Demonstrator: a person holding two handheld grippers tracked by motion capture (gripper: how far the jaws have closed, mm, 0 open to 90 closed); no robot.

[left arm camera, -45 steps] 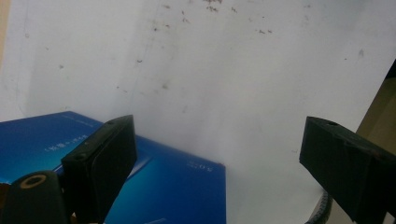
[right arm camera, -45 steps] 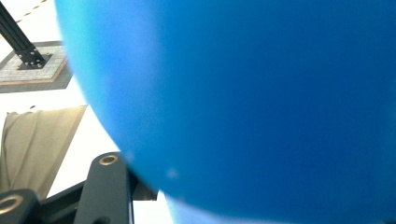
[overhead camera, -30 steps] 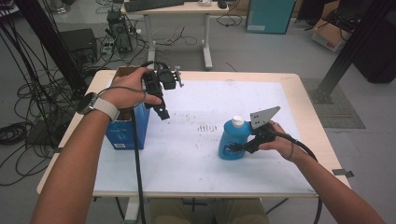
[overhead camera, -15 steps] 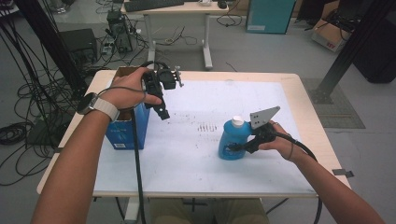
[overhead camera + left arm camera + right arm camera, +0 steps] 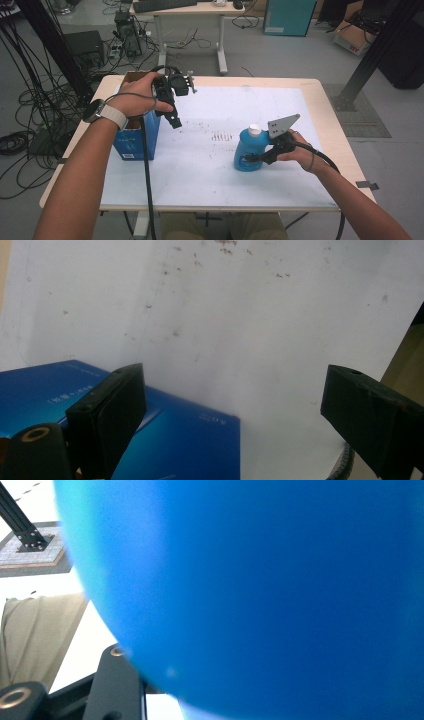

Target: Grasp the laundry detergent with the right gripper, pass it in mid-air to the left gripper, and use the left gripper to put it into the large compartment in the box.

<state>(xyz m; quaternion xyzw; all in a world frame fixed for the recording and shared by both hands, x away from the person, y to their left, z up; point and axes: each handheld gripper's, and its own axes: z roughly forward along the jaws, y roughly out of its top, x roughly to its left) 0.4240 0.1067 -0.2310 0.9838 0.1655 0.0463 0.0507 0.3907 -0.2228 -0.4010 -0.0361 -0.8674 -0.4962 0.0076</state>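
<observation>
On the table (image 5: pixel 210 170), right gripper (image 5: pixel 255 159) clamps bottle (image 5: pixel 248 150)

I count two grippers in my hands: my left gripper (image 5: pixel 172 117) and my right gripper (image 5: pixel 260 157). There is one blue bottle (image 5: pixel 248 150) on the one white table (image 5: pixel 200 170), and it wears one white cap (image 5: pixel 254 130). One blue box (image 5: pixel 135 140) stands well left of the bottle, at the table's edge. Beyond the table, far behind the bottle, I count one desk (image 5: pixel 195 7) with one keyboard (image 5: pixel 157 4) on it, and one teal cabinet (image 5: pixel 287 16).
</observation>
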